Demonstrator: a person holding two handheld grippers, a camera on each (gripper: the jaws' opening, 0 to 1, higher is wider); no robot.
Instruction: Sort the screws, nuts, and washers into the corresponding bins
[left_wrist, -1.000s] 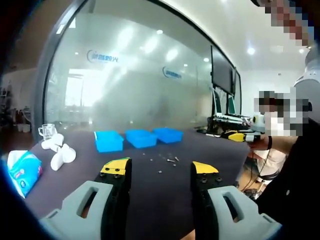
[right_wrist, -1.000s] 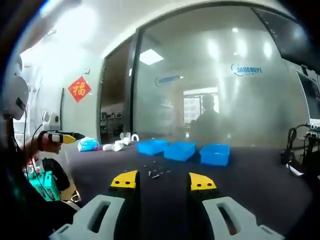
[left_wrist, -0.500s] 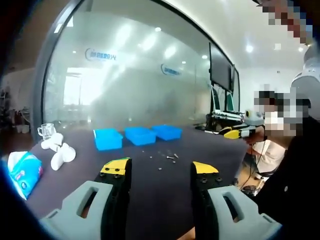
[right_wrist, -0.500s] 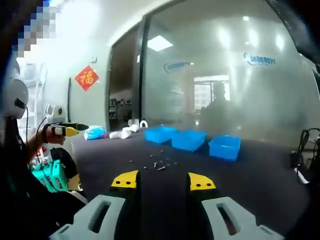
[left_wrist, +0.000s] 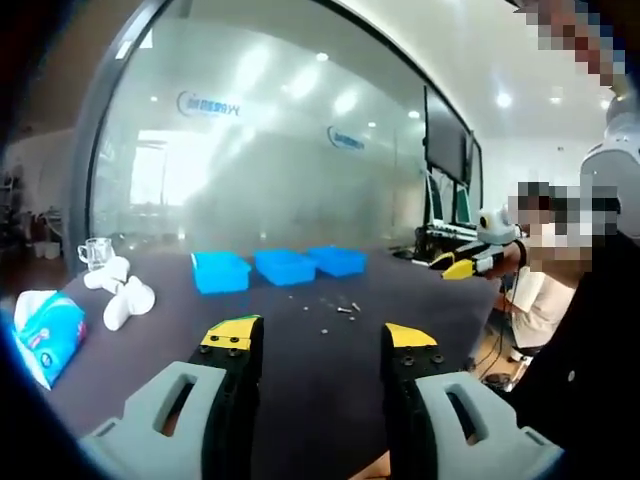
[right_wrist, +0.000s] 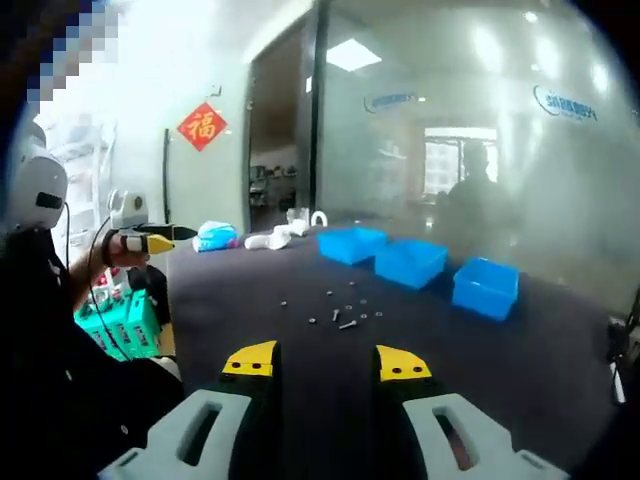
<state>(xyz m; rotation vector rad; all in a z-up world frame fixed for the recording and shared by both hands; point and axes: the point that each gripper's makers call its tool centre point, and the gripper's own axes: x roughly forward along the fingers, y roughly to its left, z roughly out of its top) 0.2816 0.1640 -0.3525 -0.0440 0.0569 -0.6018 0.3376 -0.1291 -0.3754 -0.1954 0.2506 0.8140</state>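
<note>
Both my views have swung a little since a second ago; the parts lie as before. My left gripper (left_wrist: 316, 345) has its jaws apart, holding nothing, raised above the dark table (left_wrist: 300, 400). Past it lie the loose screws, nuts and washers (left_wrist: 340, 310), then the three blue bins (left_wrist: 283, 266). My right gripper (right_wrist: 326, 361) is also spread and empty, with the parts ahead of it.

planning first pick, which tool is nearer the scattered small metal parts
Neither is clearly nearer. Left tool and right tool both hang open, short of the scattered small metal parts on the dark table, touching nothing.
</note>
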